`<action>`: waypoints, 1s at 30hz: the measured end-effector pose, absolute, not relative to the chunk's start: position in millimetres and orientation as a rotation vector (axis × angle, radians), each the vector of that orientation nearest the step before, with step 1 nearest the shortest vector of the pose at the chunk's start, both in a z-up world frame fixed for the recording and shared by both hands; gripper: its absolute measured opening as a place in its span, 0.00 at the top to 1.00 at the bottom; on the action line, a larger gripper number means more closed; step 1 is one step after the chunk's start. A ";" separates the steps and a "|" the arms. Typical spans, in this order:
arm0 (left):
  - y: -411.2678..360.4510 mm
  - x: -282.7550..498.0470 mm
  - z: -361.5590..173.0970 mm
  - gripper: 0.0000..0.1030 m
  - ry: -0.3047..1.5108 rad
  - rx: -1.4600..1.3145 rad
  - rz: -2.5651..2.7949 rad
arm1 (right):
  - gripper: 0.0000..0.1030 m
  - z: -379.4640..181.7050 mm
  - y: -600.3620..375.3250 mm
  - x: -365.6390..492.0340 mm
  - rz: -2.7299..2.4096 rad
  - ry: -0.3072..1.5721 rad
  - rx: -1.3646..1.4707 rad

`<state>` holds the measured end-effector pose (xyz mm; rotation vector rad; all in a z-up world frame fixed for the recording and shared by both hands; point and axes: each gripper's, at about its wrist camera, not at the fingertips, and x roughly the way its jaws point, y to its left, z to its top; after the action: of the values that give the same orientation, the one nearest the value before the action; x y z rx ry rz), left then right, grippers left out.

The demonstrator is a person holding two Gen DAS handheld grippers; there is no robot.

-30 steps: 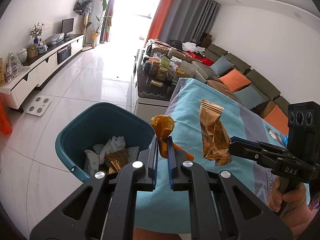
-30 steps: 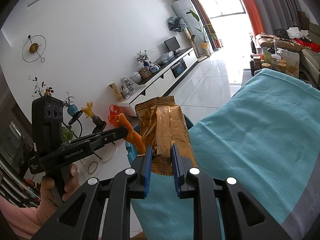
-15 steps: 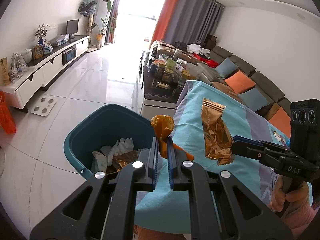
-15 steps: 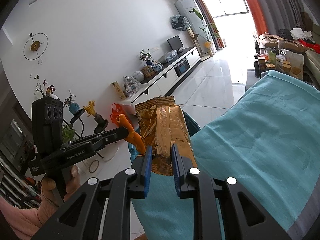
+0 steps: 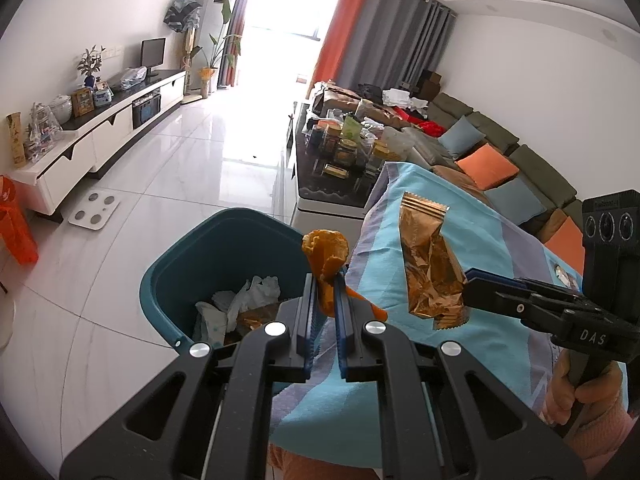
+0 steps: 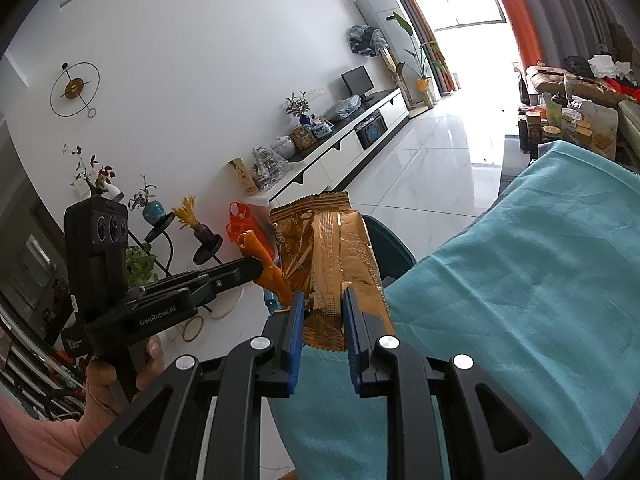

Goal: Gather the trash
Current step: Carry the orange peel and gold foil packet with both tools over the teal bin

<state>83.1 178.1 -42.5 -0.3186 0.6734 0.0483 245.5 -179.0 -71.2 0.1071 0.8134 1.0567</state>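
My left gripper (image 5: 324,284) is shut on a curled piece of orange peel (image 5: 326,256), held in the air beside the rim of a teal bin (image 5: 224,240). The bin holds crumpled white tissue (image 5: 248,294) and brown scraps. My right gripper (image 6: 322,300) is shut on a crinkled gold foil wrapper (image 6: 332,252), which stands upright above the edge of the teal cloth. From the left wrist, the wrapper (image 5: 430,276) hangs from the right gripper (image 5: 466,288) over the cloth, right of the bin. The right wrist view shows the left gripper (image 6: 256,268) with the peel (image 6: 266,268).
A teal cloth (image 5: 460,360) covers the table on the right. Beyond it stands a dark coffee table (image 5: 340,184) crowded with jars, then a long sofa (image 5: 520,176) with cushions. A white TV cabinet (image 5: 100,136) lines the left wall. A white scale (image 5: 94,210) lies on the tiled floor.
Both grippers keep their hold and have barely moved. The left wrist view has swung slightly, so the bin sits a little further right in the frame.
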 end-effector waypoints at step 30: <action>191.8 82.5 -53.1 0.91 0.690 -0.334 0.105 | 0.83 -70.1 -141.9 251.7 1.073 0.848 0.058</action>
<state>82.5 191.8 -53.1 -0.3340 0.6905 0.1052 251.7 -141.9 -70.1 0.0579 0.8476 1.0726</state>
